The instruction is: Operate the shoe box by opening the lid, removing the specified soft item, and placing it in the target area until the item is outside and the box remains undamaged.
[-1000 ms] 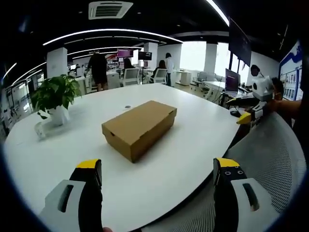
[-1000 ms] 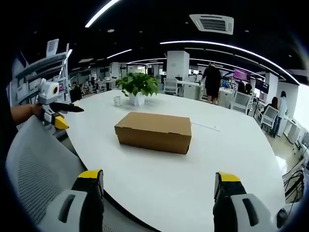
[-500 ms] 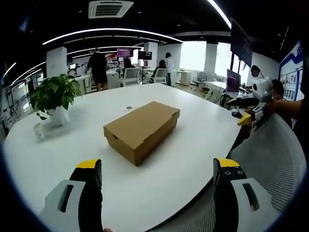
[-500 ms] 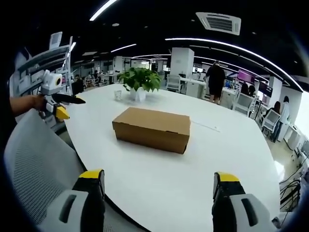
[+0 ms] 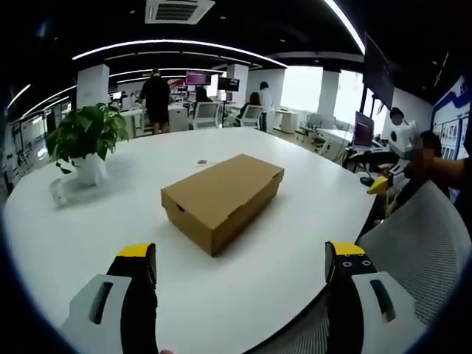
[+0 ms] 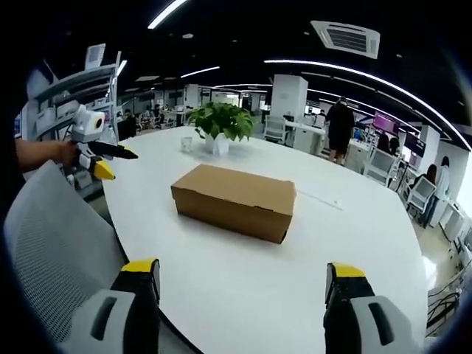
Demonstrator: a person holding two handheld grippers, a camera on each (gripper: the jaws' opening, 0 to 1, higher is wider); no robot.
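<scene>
A closed brown cardboard shoe box [image 5: 223,196] [image 6: 235,200] lies in the middle of a big white round table [image 5: 88,221] [image 6: 346,243]. Its lid is down, so nothing of its contents shows. My left gripper [image 5: 240,258] is held wide open, well short of the box, over the near table edge. My right gripper [image 6: 242,271] is also open and short of the box. Each gripper shows in the other's view: the right gripper [image 5: 385,179] at the far right, the left gripper [image 6: 99,158] at the far left, each held by a hand.
A grey mesh chair back [image 5: 424,251] [image 6: 51,251] stands at the near table edge between the two grippers. A potted green plant [image 5: 83,140] [image 6: 220,125] and a small glass [image 6: 186,144] stand far across the table. People and desks fill the office behind.
Both views have drifted slightly toward the table, so the box looks a little nearer. The box itself has stayed put and closed. Both grippers remain open.
</scene>
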